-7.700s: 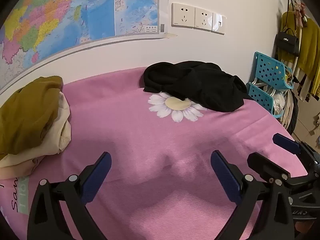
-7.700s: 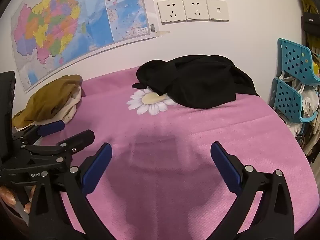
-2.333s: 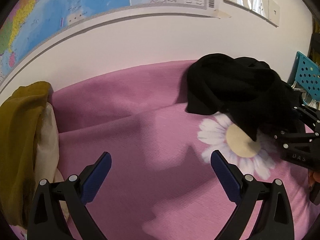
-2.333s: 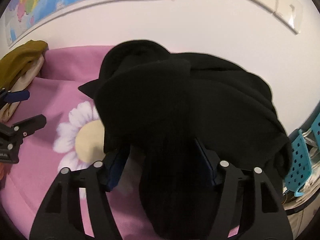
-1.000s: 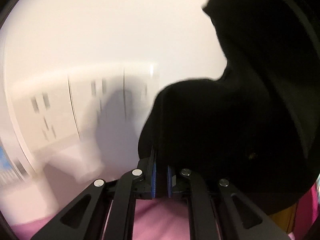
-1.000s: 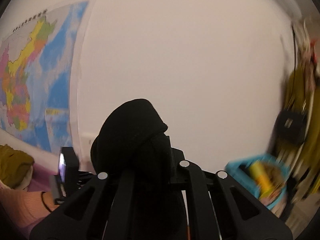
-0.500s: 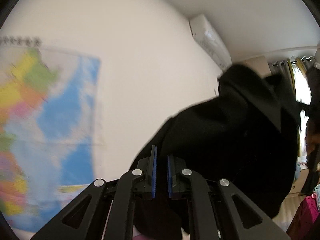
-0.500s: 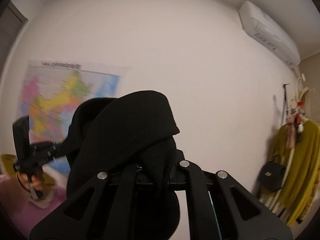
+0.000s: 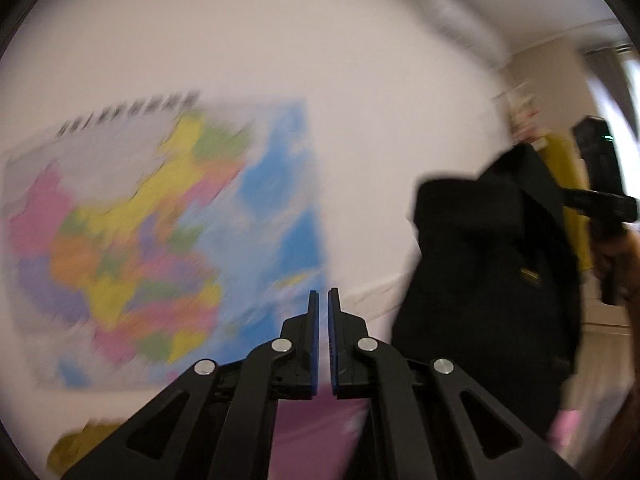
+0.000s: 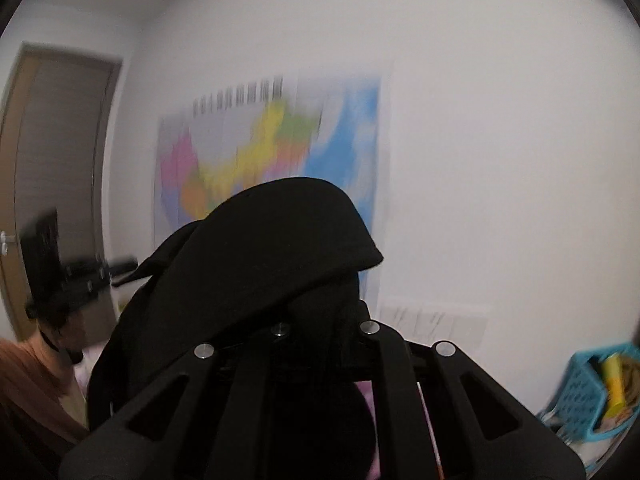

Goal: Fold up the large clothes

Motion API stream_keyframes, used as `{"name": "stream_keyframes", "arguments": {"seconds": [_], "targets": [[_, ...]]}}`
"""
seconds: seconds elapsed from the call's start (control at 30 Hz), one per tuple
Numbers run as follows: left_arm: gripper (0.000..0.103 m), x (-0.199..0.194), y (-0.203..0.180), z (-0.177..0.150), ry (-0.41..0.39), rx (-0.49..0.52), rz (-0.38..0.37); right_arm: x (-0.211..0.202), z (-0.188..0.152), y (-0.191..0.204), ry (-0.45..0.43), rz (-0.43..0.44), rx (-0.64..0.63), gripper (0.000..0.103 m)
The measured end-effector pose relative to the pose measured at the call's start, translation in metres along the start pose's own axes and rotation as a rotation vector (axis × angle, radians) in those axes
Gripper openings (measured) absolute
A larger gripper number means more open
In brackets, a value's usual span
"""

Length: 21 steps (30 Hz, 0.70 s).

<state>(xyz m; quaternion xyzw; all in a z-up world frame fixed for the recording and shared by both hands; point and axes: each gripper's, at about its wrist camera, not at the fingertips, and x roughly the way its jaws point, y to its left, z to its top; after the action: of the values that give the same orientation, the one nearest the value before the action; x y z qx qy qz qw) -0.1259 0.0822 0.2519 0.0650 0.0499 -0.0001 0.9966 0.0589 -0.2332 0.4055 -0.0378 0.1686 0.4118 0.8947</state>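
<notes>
A black garment (image 9: pixel 492 272) hangs in the air at the right of the left wrist view, held up by my right gripper (image 9: pixel 600 204). In the right wrist view the same black garment (image 10: pixel 260 264) drapes over my right gripper (image 10: pixel 316 312), which is shut on it; the fingertips are hidden by cloth. My left gripper (image 9: pixel 323 296) is raised toward the wall, its blue pads nearly together with nothing showing between them at the tips. It also shows at the left of the right wrist view (image 10: pixel 120 266), near the garment's edge.
A wall map (image 9: pixel 160 240) is ahead, blurred by motion. The pink bed cover (image 9: pixel 316 436) lies below. An olive garment (image 9: pixel 80 452) is at the lower left. A teal basket (image 10: pixel 588 392) stands at the right, a door (image 10: pixel 52 184) at the left.
Both grippers have swung to the left with the black garment held up. In the left view the garment has moved off the fingertips and now hangs to the right.
</notes>
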Motion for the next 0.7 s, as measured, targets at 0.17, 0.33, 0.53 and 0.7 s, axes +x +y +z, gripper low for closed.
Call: {"name": "stream_keyframes", "arguments": {"seconds": [0.17, 0.33, 0.53, 0.7], "targets": [[0.009, 0.116, 0.04, -0.094, 0.367, -0.192, -0.138, 0.15, -0.077, -0.013, 0.287, 0.051, 0.08, 0.005], [0.025, 0.206, 0.047, -0.208, 0.68, -0.185, -0.107, 0.248, -0.166, -0.028, 0.538, 0.01, 0.103, 0.005], [0.073, 0.244, 0.065, -0.265, 0.852, -0.31, -0.397, 0.257, -0.188, -0.06, 0.541, 0.021, 0.22, 0.006], [0.079, 0.249, 0.048, -0.289, 0.931, -0.228, -0.445, 0.251, -0.175, -0.06, 0.479, 0.06, 0.236, 0.006]]}}
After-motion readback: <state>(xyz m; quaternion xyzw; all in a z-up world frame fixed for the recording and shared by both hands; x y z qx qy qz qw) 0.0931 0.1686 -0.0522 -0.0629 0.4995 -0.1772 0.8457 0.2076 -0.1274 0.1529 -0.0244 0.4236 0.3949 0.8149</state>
